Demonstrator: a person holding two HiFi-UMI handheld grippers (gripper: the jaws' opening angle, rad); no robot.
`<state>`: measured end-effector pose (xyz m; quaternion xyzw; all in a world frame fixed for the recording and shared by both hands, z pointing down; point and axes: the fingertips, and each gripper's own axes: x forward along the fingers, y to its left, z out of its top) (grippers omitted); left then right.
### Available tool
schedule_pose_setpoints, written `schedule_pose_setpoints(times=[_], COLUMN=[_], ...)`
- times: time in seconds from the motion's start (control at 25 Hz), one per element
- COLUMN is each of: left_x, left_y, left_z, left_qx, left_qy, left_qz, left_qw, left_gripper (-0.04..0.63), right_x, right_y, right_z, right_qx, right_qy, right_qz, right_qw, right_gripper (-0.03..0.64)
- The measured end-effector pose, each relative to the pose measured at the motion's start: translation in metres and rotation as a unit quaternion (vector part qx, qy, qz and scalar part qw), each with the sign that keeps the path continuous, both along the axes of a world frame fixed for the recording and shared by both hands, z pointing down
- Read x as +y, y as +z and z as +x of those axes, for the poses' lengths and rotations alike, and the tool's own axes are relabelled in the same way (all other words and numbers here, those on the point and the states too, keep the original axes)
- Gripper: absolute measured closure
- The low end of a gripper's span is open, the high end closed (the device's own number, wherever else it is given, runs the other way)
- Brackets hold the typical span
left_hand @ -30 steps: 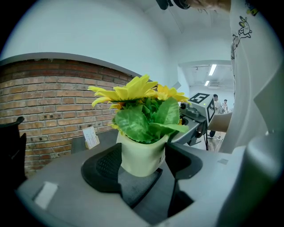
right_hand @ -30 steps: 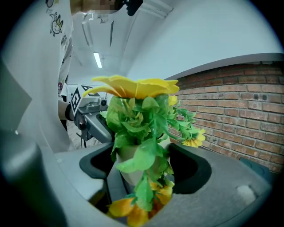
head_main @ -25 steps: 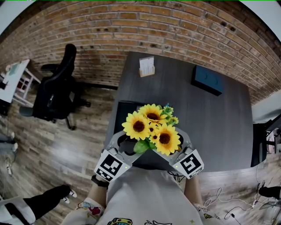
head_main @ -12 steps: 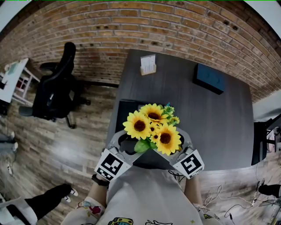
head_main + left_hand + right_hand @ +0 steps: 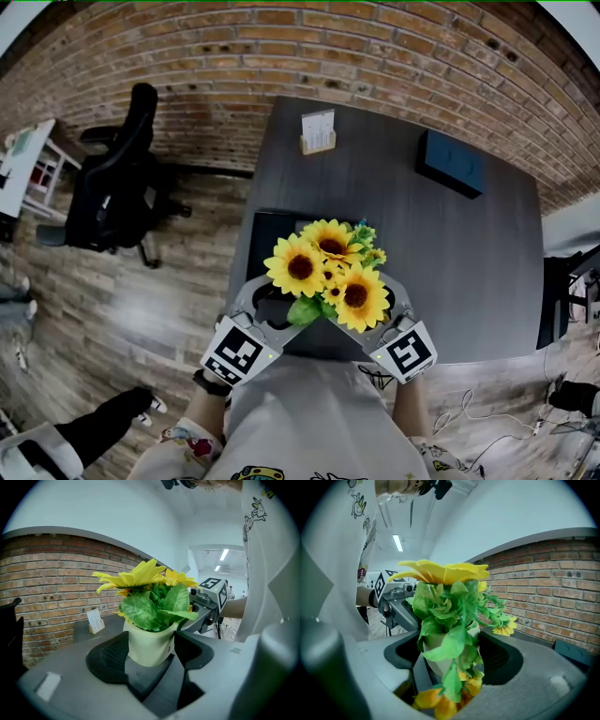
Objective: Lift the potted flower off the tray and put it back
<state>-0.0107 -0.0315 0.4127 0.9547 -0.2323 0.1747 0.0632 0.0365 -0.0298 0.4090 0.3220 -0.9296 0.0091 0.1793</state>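
The potted flower (image 5: 328,272), yellow sunflowers in a cream pot (image 5: 150,644), sits over the near end of a dark tray (image 5: 267,225) on the table. In the head view the blooms hide the pot and both sets of fingertips. My left gripper (image 5: 279,307) reaches in from the lower left, my right gripper (image 5: 380,314) from the lower right. In the left gripper view the pot stands between the two black pads (image 5: 108,658), both against its sides. In the right gripper view the pot (image 5: 440,660) fills the gap between that gripper's pads (image 5: 499,660), half hidden by leaves. Whether the pot rests on the tray I cannot tell.
On the dark grey table (image 5: 450,272) stand a card holder (image 5: 317,131) at the far edge and a dark blue box (image 5: 452,162) at the far right. A black office chair (image 5: 117,187) stands left of the table by the brick wall. Cables lie on the floor at right.
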Motion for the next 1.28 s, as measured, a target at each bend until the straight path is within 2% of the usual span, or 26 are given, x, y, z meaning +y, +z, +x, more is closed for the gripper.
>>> schedule_pose_setpoints(times=[0.56, 0.92, 1.28], left_x=[-0.03, -0.053, -0.064], left_y=[0.016, 0.05, 0.087], left_z=[0.005, 0.017, 0.022], left_qx=[-0.005, -0.021, -0.048], left_qy=[0.009, 0.008, 0.014], left_qz=[-0.009, -0.044, -0.062], left_qw=[0.9999, 0.9988, 0.9968], left_gripper=[0.276, 0.276, 0.278], right_x=[-0.029, -0.052, -0.063], right_y=[0.015, 0.05, 0.089], right_z=[0.005, 0.017, 0.021], right_qx=[0.014, 0.02, 0.017], right_qy=[0.007, 0.009, 0.018], right_qz=[-0.005, -0.041, -0.072], right_qw=[1.0, 0.999, 0.997], right_gripper=[0.236, 0.236, 0.236])
